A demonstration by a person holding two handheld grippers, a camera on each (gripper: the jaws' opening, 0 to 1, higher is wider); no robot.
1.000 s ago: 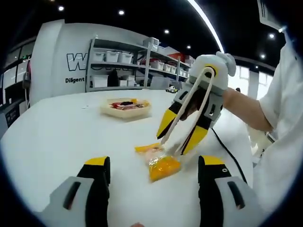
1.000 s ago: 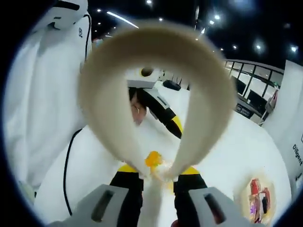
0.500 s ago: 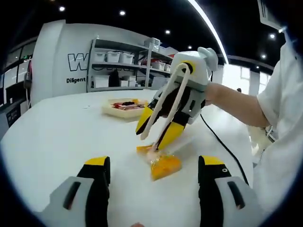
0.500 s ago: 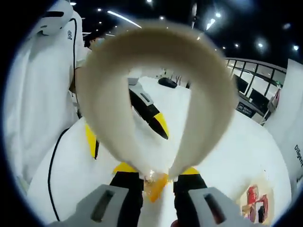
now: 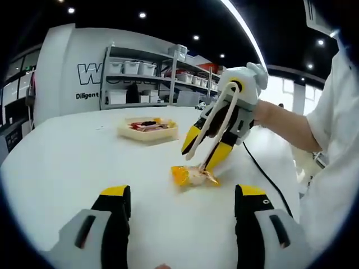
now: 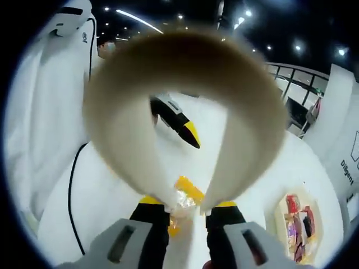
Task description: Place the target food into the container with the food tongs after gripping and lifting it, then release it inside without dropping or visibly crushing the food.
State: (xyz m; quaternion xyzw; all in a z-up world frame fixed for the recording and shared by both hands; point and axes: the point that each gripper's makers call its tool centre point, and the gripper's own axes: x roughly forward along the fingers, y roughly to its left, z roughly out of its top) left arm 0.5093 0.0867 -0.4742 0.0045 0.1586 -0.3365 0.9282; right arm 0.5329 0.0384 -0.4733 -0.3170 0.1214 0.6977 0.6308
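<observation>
cream plastic tongs (image 5: 197, 157) pinching the orange wrapped snack packet (image 5: 191, 175) at their tips, shallow beige food tray (image 5: 148, 128) sitting beyond on the white worktop (image 5: 67, 162)

White table (image 5: 67, 157); bin shelves (image 5: 146, 78); dark spotlit ceiling (image 5: 168, 22)

The food (image 5: 192, 176), a small clear-wrapped packet with orange-yellow ends, lies on the white table (image 5: 67, 162), pinched at its near end by the tips of the cream tongs (image 5: 216, 126). The container (image 5: 148, 128), a shallow beige tray with red and dark pieces inside, sits on the table well beyond the food, upright
</observation>
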